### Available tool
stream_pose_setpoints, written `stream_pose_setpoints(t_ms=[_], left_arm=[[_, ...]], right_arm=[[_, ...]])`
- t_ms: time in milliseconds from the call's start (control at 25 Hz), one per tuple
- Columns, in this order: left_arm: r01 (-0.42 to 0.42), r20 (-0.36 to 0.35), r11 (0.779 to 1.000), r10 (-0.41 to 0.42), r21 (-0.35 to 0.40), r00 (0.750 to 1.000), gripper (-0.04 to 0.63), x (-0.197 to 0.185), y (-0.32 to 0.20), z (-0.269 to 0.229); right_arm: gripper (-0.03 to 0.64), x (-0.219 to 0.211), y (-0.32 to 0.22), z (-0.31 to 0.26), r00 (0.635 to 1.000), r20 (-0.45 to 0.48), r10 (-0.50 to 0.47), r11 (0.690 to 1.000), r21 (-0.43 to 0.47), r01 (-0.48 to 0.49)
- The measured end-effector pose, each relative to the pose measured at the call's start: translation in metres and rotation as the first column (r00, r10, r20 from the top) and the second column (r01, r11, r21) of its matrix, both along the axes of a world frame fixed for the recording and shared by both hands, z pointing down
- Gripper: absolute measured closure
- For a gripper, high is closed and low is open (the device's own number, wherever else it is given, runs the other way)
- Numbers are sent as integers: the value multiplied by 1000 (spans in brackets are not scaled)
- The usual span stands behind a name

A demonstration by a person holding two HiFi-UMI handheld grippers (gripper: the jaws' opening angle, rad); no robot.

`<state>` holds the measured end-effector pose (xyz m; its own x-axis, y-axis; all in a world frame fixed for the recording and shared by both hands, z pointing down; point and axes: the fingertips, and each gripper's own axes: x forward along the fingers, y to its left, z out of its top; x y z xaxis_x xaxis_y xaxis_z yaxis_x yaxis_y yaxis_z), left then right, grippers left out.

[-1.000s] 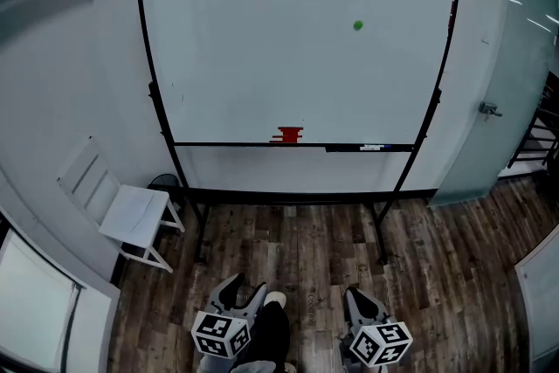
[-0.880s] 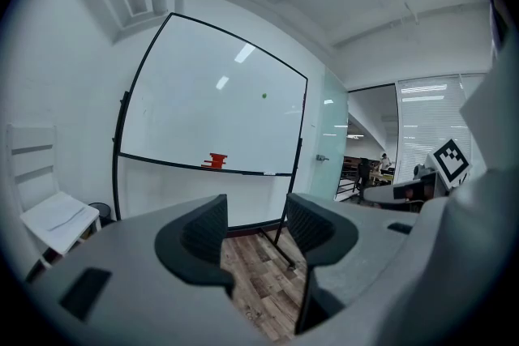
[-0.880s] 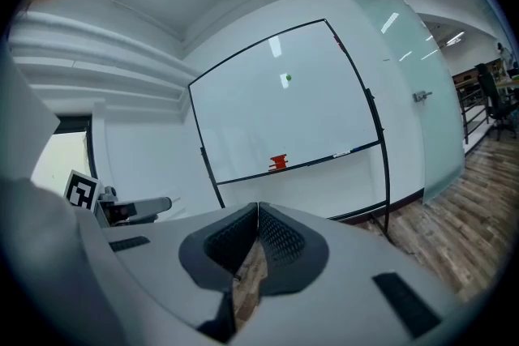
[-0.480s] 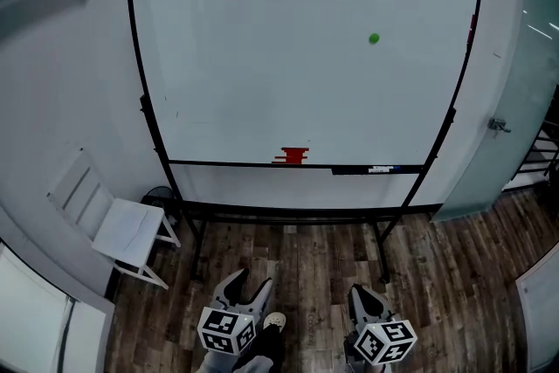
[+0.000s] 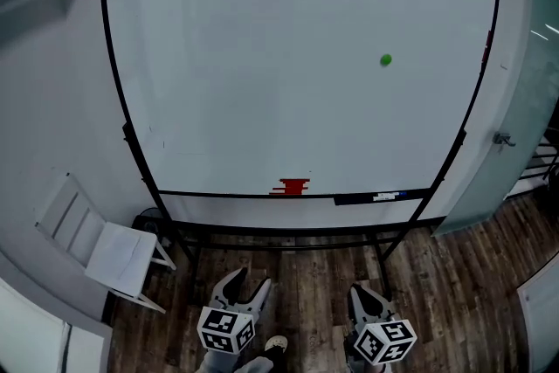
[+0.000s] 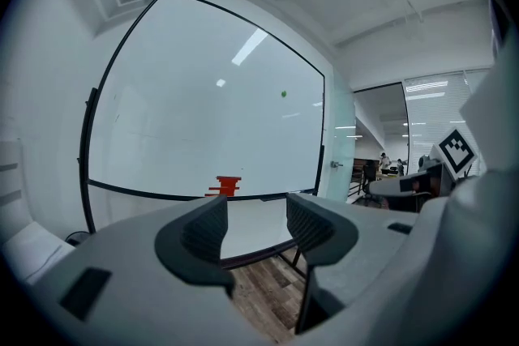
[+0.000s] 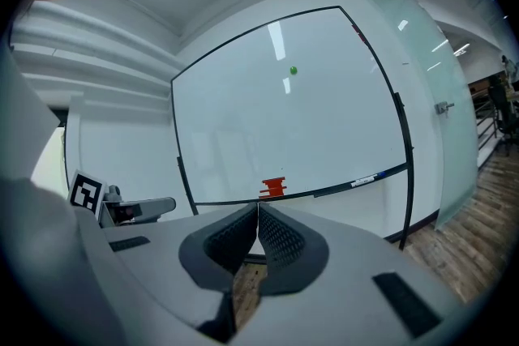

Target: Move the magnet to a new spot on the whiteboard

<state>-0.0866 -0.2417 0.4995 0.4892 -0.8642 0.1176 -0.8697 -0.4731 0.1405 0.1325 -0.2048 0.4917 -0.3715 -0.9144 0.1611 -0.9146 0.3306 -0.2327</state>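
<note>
A small green magnet (image 5: 385,59) sticks to the upper right of the big whiteboard (image 5: 262,83); it also shows as the green magnet (image 6: 283,93) in the left gripper view and the green magnet (image 7: 293,70) in the right gripper view. Both grippers hang low near the floor, far short of the board. My left gripper (image 5: 248,286) is open with nothing between its fingers (image 6: 253,215). My right gripper (image 5: 365,295) is shut and empty, its jaw tips touching (image 7: 258,216).
A red eraser (image 5: 293,186) and a marker (image 5: 387,196) rest on the board's tray. A white folding chair (image 5: 105,247) stands at the left of the stand. A glass door with a handle (image 5: 504,138) is at the right. Wood floor lies below.
The whiteboard has grown larger and slid lower in the head view, so I have come nearer to it. Both grippers keep their places and states.
</note>
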Motion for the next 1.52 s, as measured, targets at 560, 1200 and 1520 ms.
stream_pose_setpoints(t_ms=[560, 1200, 1520], left_arm=[[-16, 5, 1000, 16, 11, 1000, 372, -17, -118, -4], [-76, 71, 993, 70, 87, 995, 371, -14, -199, -20], [-136, 101, 967, 117, 214, 988, 372, 28, -245, -79]], right_arm=[[589, -18, -114, -2, 1000, 1, 18, 1000, -1, -18], [589, -21, -191, -14, 1000, 27, 11, 998, 64, -12], [589, 17, -235, -77, 1000, -21, 1, 983, 185, 3]])
